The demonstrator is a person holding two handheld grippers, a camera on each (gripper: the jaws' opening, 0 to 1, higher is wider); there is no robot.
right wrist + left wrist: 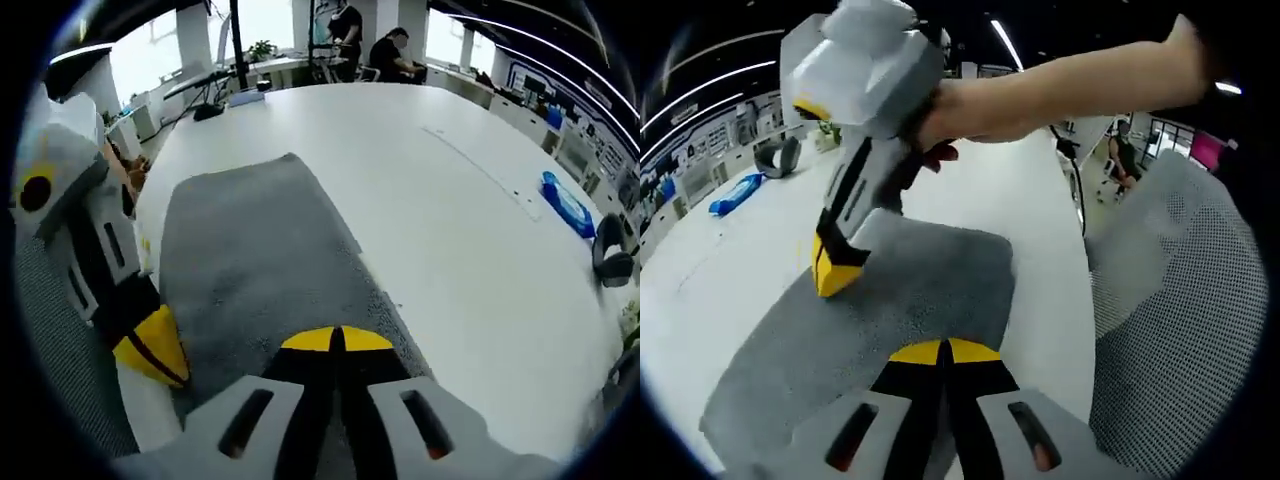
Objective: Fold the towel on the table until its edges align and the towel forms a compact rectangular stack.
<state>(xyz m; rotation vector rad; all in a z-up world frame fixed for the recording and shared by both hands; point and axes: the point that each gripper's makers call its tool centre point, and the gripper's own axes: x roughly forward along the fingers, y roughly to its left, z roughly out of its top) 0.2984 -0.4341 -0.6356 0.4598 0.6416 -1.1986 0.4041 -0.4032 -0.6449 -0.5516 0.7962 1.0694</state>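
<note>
A grey towel [910, 300] [250, 250] lies flat on the white table [720, 270] [470, 200], close to the table's edge. In the left gripper view, my left gripper [940, 352] is shut over the towel near one long edge, its yellow tips together with no cloth showing between them. My right gripper [835, 272], held by a hand, comes down from above and touches the towel's opposite edge. In the right gripper view, my right gripper [335, 340] is shut over the towel's near end. The left gripper [150, 348] stands at the towel's left edge.
A mesh-backed chair [1180, 320] stands beside the table's edge. A blue packet [568, 205] [735, 195] and a dark grey object [612, 255] [775, 158] lie far across the table. Cables and a stand [215, 80] sit at the far end, with people seated beyond.
</note>
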